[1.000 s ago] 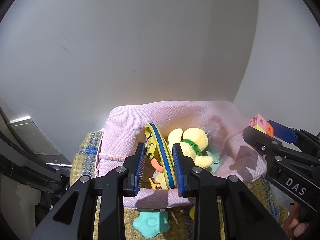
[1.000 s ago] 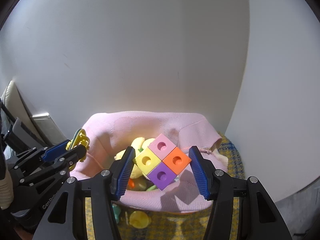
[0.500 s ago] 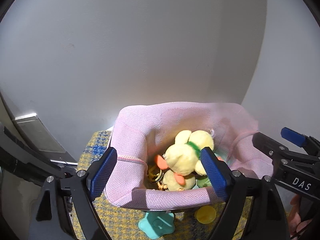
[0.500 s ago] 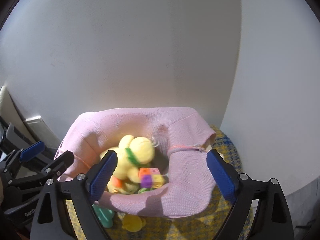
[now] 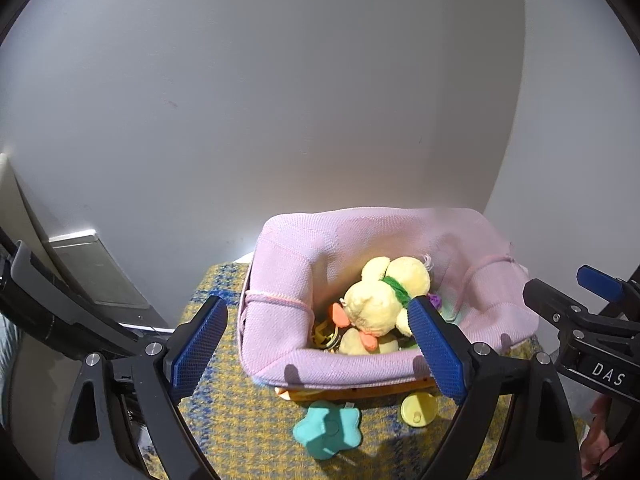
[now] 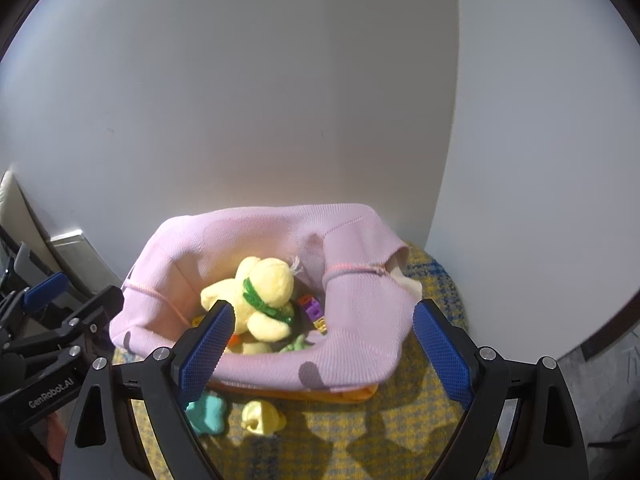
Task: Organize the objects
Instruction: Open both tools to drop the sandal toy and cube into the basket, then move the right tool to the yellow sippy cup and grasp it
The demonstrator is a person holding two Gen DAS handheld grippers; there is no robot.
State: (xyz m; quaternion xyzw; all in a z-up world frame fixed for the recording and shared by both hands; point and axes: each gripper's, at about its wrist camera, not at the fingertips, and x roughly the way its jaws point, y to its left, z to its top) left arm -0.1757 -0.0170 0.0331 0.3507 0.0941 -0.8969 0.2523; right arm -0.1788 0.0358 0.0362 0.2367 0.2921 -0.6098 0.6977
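A pink fabric basket [image 5: 280, 280] [image 6: 360, 344] stands on a yellow-blue woven mat. Inside lie a yellow plush duck [image 5: 380, 300] [image 6: 264, 292] with a green collar, a multicoloured cube block [image 6: 312, 310] and a yellow ring toy [image 5: 324, 334]. My left gripper [image 5: 316, 348] is open and empty, over the basket's near rim. My right gripper [image 6: 320, 348] is open and empty, also over the near rim. Each gripper shows at the edge of the other's view.
A teal flower-shaped toy [image 5: 328, 432] [image 6: 208, 412] and a small yellow toy [image 5: 418, 408] [image 6: 262, 418] lie on the mat [image 6: 400, 420] in front of the basket. White walls stand close behind. A grey panel [image 5: 92, 268] leans at the left.
A second ago the left gripper held a yellow-blue ring toy and the right held the cube block. Both opened and dropped them into the basket, then drew back.
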